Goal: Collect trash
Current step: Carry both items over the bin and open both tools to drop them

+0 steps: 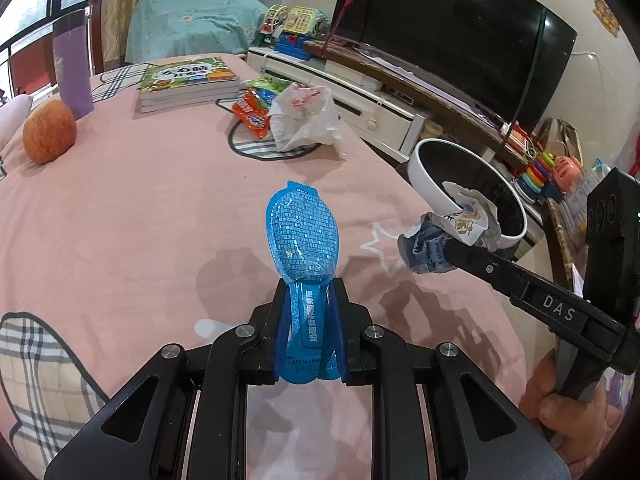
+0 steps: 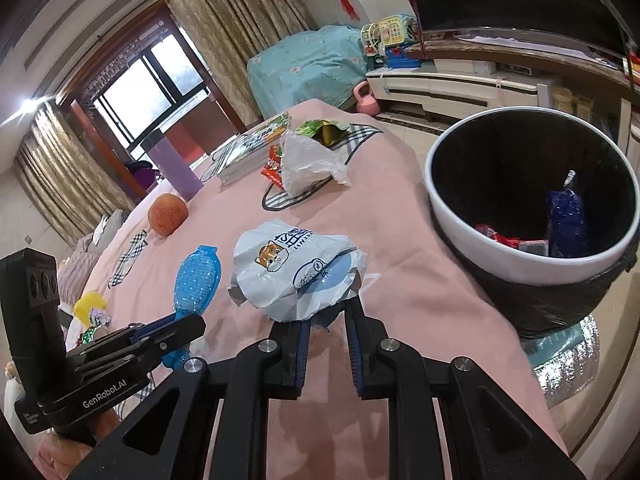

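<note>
Left gripper (image 1: 308, 300) clamped on blue plastic spoon-shaped wrapper (image 1: 302, 236). Right gripper (image 2: 326, 312) pinching crumpled white cat-print bag (image 2: 296, 268), white-rimmed black bin (image 2: 472, 216) ahead-right, some wrappers inside already. White plastic bag (image 2: 308, 164), red snack packet (image 1: 252, 112) left, far ahead.

Both tools are matte black plastic linkages. The left gripper (image 1: 308, 320) has two broad arms with long cut-out slots, four round silver pivot screws across its front, and blue ribbed pads (image 1: 283, 332) lining the inner faces of its fingers. The right gripper (image 2: 326, 344) is built the same way — silver screw heads, black arms, blue-lined fingers. Seen from the left wrist camera, its side bears white "DAS" lettering, one small screw, and a black box-shaped camera housing with a tiny green light. In the right wrist view the left tool's side reads "GenRobot.AI". The right hand (image 1: 568, 404) shows bare skin.
</note>
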Available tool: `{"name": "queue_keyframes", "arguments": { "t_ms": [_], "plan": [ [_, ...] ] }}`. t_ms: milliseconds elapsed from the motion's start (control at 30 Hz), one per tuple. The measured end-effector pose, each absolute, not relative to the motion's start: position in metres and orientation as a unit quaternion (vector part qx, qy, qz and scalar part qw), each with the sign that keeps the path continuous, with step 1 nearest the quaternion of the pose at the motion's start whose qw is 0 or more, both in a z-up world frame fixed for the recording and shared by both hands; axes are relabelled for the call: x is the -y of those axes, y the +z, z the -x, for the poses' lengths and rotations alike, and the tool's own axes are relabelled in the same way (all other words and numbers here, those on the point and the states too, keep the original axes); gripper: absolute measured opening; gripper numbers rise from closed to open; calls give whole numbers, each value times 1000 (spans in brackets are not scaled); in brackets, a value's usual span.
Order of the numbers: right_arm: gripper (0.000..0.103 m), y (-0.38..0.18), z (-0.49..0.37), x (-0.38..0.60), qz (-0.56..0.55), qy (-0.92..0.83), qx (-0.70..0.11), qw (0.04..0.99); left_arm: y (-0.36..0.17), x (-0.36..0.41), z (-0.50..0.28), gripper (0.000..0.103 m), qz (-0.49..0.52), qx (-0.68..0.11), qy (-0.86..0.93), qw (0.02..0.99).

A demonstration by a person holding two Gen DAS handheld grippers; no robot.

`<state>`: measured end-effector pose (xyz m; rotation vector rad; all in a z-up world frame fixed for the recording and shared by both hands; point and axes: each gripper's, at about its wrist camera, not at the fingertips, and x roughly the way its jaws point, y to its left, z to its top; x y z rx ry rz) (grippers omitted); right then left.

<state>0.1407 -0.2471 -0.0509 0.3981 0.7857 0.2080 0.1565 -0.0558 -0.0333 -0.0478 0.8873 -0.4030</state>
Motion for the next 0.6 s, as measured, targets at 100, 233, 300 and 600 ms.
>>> {"name": "queue_keyframes", "arguments": {
  "t_ms": [100,233,300,600],
  "plan": [
    [17,-49,-137,254,-196,95,-375,901,-32,61,-155,17,19,-425,-198,883],
    [17,-48,-133,260,-201,90,-371,902,-31,69,-153,17,13,-425,-203,882],
    [17,-48,-131,263,-204,89,-369,903,-31,73,-153,17,10,-425,-206,881],
    [17,-48,-124,278,-215,77,-363,903,-30,90,-150,17,-1,-426,-219,878]
  ]
}}
